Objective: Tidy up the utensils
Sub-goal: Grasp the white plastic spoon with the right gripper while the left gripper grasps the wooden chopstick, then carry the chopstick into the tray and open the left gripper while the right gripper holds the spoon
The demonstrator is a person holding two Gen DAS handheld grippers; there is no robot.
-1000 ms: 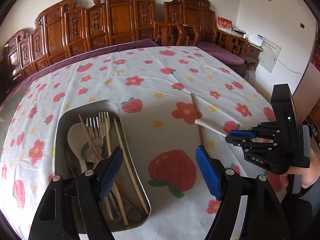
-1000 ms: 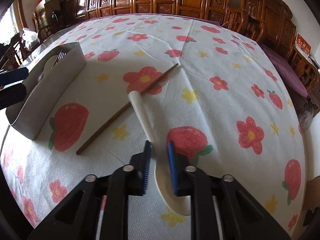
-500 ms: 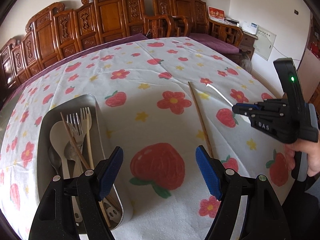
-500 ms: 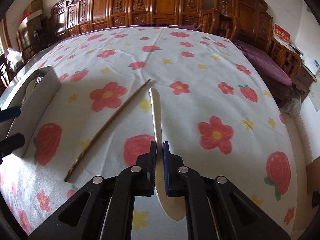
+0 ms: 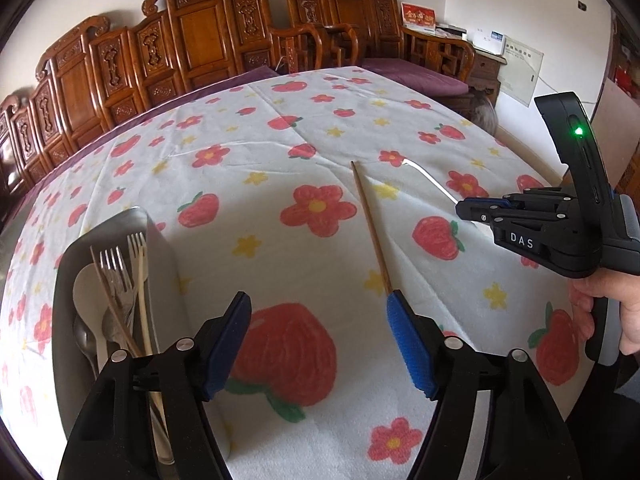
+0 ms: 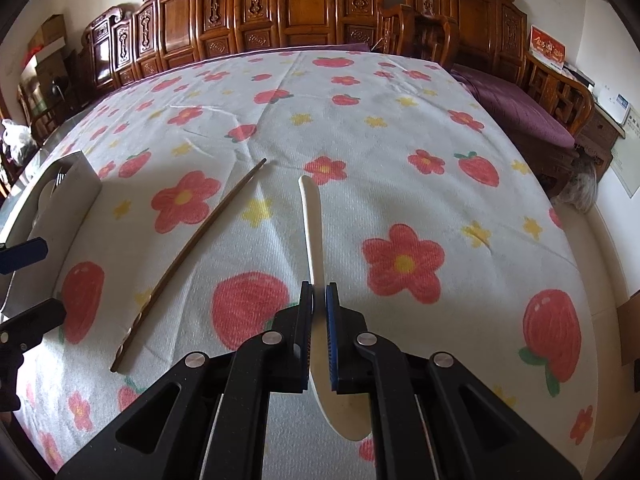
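My right gripper [image 6: 319, 296] is shut on a white spoon [image 6: 313, 224] and holds it above the tablecloth, handle pointing forward, bowl under the fingers. In the left wrist view the right gripper [image 5: 466, 206] is at the right, with the spoon handle [image 5: 430, 180] sticking out. A brown chopstick [image 6: 188, 256] lies on the cloth left of the spoon; it also shows in the left wrist view [image 5: 370, 226]. My left gripper [image 5: 318, 320] is open and empty above the cloth. A metal tray [image 5: 158, 248] at the left holds forks, spoons and chopsticks.
The table carries a white cloth [image 5: 280, 152] with strawberries and flowers. Carved wooden chairs [image 6: 312, 4] line the far side. The tray [image 6: 60, 196] shows at the left of the right wrist view. The table edge drops off at the right.
My right gripper has closed on the white spoon and lifted it off the cloth. The left gripper has moved right, away from the tray, staying open.
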